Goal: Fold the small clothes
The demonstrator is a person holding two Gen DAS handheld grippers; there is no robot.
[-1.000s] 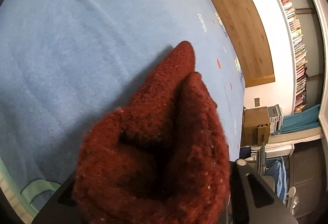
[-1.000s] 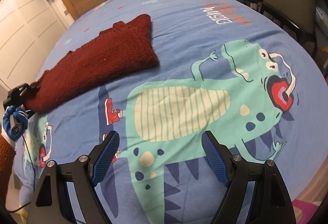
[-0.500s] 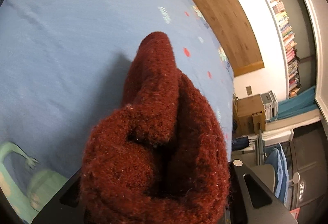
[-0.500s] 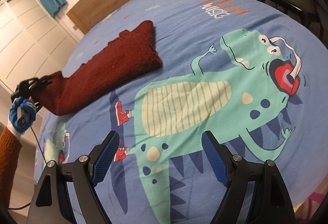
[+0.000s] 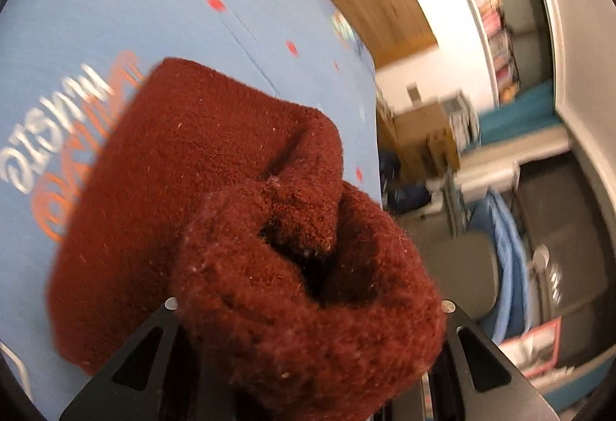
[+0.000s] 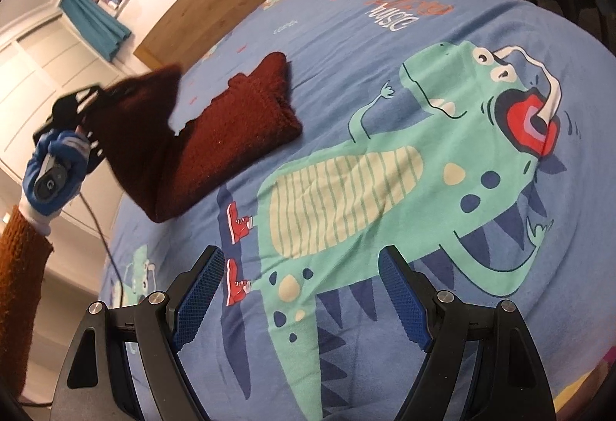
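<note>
Gripping maroon sweater [image 5: 215,190]: L tool [image 5: 308,309]. R tool [image 6: 300,290] wide open, empty. Bedsheet [image 6: 385,17] text illegible.

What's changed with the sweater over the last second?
The left gripper, clamped on the red sweater's near end throughout, has lifted that end off the bedspread and carried it toward the far end. The far end stayed flat; the right gripper stayed open and empty.

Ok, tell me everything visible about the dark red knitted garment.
The dark red knitted garment looks thick, fuzzy and woollen. Its far part lies in a folded stack on the blue dinosaur bedspread. Its near end is bunched between the fingers of the left gripper and lifted off the bed. The right gripper is open, apart from it.
</note>
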